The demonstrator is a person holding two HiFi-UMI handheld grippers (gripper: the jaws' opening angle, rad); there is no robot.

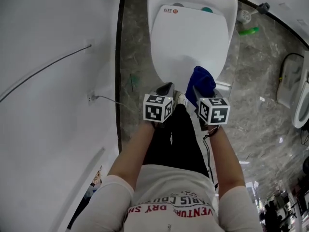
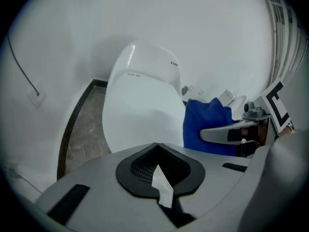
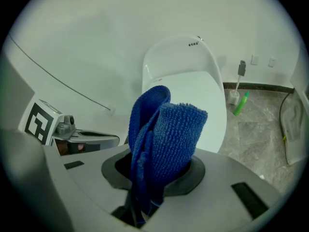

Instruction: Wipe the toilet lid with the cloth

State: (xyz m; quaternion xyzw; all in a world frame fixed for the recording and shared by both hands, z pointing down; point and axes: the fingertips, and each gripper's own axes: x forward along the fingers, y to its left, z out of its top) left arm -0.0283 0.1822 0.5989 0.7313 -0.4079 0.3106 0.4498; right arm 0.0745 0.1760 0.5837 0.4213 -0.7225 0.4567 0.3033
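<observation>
A green bottle (image 1: pixel 248 31) sits on the marble floor (image 1: pixel 260 115) beside a toilet brush (image 1: pixel 245 16); a thin cable (image 1: pixel 48 69) crosses the wall (image 1: pixel 43 139).

Head view is looking steeply down from above, taking in the left gripper (image 1: pixel 165 88), right gripper (image 1: pixel 199 94) and lid (image 1: pixel 188 37) beyond the fingers. Each gripper view is looking closely along its own fingers, sharing that lid ahead.

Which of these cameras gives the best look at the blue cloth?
The right gripper view: the blue cloth is close-up, clamped in the right gripper. Head view shows it small; left gripper view, partly hidden.
</observation>
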